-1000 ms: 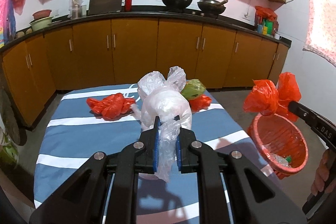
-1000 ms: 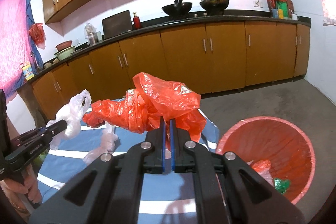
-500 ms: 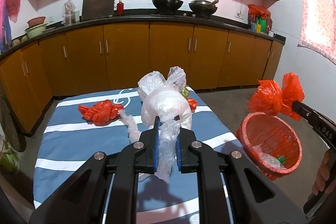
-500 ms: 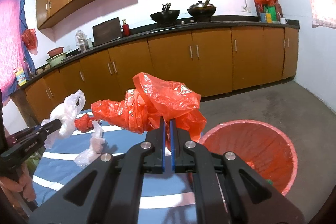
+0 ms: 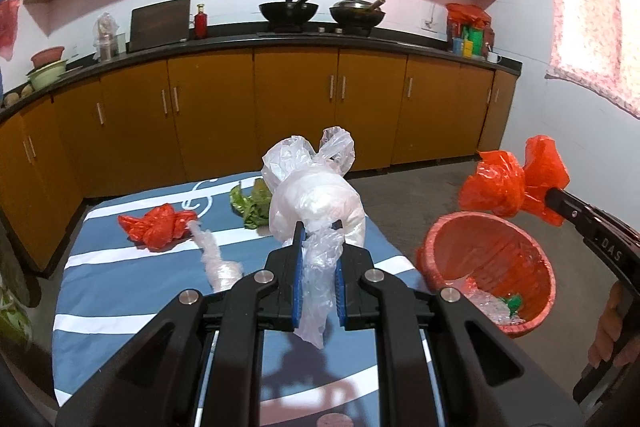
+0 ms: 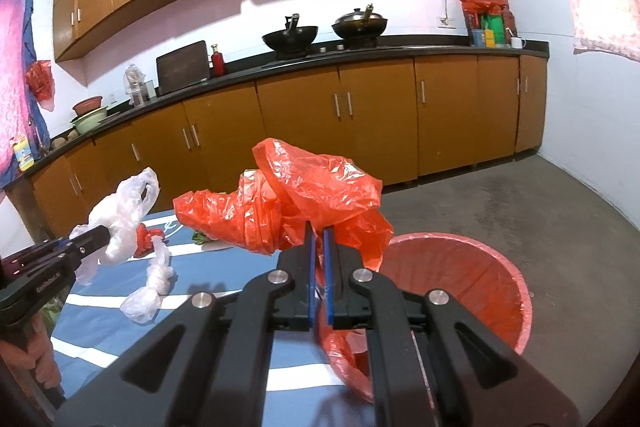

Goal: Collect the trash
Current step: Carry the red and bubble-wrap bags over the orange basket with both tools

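While clamped between the blue pads, clear plastic bag (image 5: 316, 195) held aloft by left gripper (image 5: 318, 247), loose tail hanging down between the jaws, knotted bulk and two handle loops standing above the tips. Held above the near part of the striped blue cloth (image 5: 120, 291) on the table. Right gripper (image 6: 318, 239) pressed together on red plastic bag (image 6: 304, 199), bulk of it bunched above and left of the tips. From the left wrist view, same red bag seen raised just above the rim of the red bin (image 5: 492, 267), not touching it. Bin lined in red, standing on the concrete floor beside the table's right edge; crumpled clear plastic and a green scrap visible at its bottom. Remaining on the cloth: a second red bag (image 5: 160, 227), knotted; a twisted clear bag (image 5: 216, 259) lying just beside it, one end touching or nearly touching; a green wrapper (image 5: 250, 207) farther back. Part of a hand (image 5: 608, 323) on the right gripper's handle at frame edge. Background: wooden cabinets (image 5: 292, 107), dark counter, two woks (image 5: 288, 11) on the hob.
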Tool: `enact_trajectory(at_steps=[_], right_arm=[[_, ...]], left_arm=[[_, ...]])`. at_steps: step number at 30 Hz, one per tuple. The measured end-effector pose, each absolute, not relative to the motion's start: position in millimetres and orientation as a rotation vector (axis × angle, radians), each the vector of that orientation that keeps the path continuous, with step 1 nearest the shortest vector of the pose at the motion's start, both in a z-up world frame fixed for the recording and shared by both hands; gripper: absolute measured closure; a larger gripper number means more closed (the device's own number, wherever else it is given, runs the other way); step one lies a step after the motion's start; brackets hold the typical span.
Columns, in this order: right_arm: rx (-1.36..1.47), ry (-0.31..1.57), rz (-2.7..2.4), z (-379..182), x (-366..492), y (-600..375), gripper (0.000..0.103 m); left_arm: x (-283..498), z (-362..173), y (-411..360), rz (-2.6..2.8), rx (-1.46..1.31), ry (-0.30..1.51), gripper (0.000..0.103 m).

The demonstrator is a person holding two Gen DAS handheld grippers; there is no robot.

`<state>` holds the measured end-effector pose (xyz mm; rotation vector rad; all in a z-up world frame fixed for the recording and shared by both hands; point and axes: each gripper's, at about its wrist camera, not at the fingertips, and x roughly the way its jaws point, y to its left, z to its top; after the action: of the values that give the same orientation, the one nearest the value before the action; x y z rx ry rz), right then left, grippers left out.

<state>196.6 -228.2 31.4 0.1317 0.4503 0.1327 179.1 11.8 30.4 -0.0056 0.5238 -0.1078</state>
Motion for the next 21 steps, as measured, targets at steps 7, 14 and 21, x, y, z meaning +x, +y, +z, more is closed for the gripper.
enact_trajectory(at_steps=[7,14,21], right_arm=[[0.138,0.445,0.103,32,191,-243,0.098],[0.148,0.448,0.053,28,187,-265,0.098],[0.168,0.474,-0.011,18,189,-298,0.098]], left_arm=[[180,32,-9,-0.141,0.012,0.526,0.090],[183,29,-39,-0.198,0.024,0.538,0.090],[188,20,-81,-0.296,0.065,0.552,0.090]])
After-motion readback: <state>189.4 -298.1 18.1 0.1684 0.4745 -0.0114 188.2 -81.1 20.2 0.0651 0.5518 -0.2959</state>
